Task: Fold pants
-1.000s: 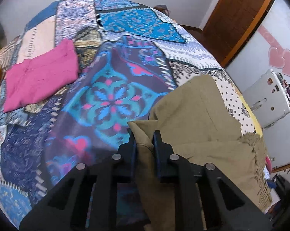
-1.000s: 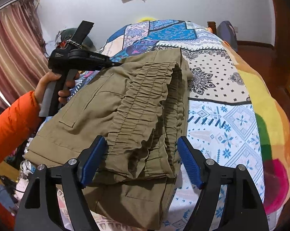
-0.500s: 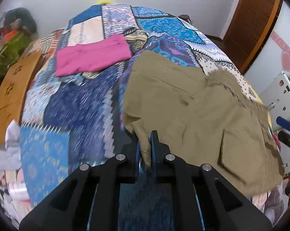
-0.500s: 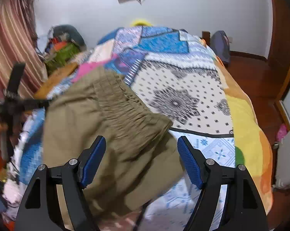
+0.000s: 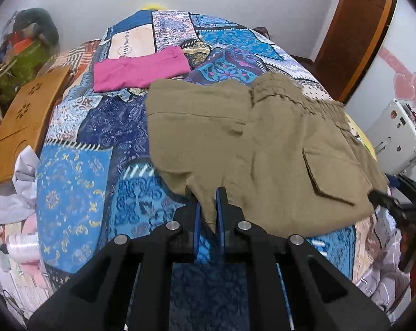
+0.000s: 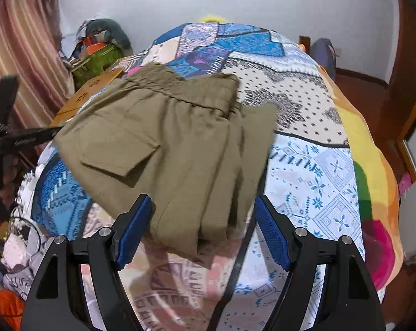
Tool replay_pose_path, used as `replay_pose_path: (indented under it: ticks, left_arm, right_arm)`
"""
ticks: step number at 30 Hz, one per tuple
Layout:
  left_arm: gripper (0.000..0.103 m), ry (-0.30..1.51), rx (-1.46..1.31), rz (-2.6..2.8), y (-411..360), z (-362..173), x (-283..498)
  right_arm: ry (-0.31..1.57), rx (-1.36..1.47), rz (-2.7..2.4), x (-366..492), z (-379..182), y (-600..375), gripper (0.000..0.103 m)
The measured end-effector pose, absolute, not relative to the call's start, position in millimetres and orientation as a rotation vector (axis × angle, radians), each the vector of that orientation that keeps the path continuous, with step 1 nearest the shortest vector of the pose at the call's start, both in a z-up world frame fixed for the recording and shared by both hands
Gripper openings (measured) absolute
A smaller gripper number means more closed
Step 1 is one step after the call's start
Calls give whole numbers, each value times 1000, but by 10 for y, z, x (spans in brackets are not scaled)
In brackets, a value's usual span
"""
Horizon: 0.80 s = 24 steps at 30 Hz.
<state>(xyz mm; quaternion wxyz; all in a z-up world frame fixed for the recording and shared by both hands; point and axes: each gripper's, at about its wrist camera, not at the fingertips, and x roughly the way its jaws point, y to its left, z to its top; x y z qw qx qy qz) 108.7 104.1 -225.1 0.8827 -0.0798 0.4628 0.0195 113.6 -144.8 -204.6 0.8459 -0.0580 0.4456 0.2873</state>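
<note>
Folded olive pants lie on the bed, beside pink clothing; left gripper pinches their near edge (likely to straighten it), right gripper spread wide, empty.

In the left wrist view the pants lie on the bedspread at centre right, the folded garment above and to their left, the board at the left edge.

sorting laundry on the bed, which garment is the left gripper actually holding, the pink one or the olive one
The olive pants: their near edge is pinched in the left gripper. The folded pink garment lies apart, farther up the bedspread, untouched.
</note>
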Motion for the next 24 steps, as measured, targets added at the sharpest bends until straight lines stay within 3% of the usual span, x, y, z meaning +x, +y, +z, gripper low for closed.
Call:
replay_pose_path:
  ticks: [8, 14, 24]
  left_arm:
    - [27, 980, -169, 66, 1076, -2304, 904]
    - [27, 1019, -72, 110, 1198, -2283, 833]
    - [28, 907, -63, 6, 1074, -1788, 1399]
  right_arm:
    - [923, -153, 581, 1214, -2044, -1446, 70]
    - [921, -136, 597, 1183, -1984, -1460, 62]
    - [848, -119, 639, 1424, -1713, -1352, 61]
